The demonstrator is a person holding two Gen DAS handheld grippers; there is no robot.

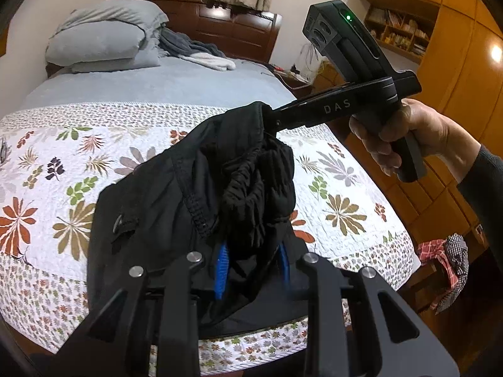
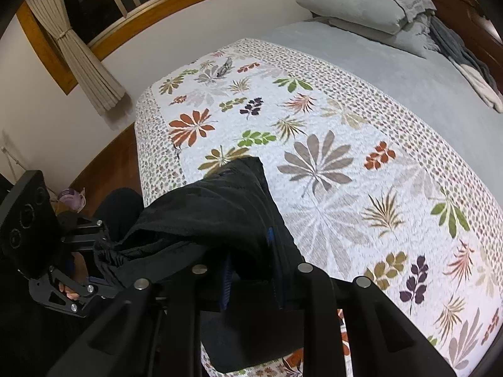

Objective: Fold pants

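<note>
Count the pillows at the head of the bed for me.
2: a plump upper pillow stacked on a flatter lower pillow, on the bed's left side in the left wrist view. Rumpled bedding beside them could hide more.

White letters "DAS" printed along the black arm of the right gripper point(image 1: 272, 119), seen to the right in the left wrist view, no other text, label or number readable in either view

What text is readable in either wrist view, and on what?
"D A S": white letters on the right gripper, along its black finger arm, left wrist view.
Book spines on the wall shelf: too small to read.
Right wrist view: no text.
</note>
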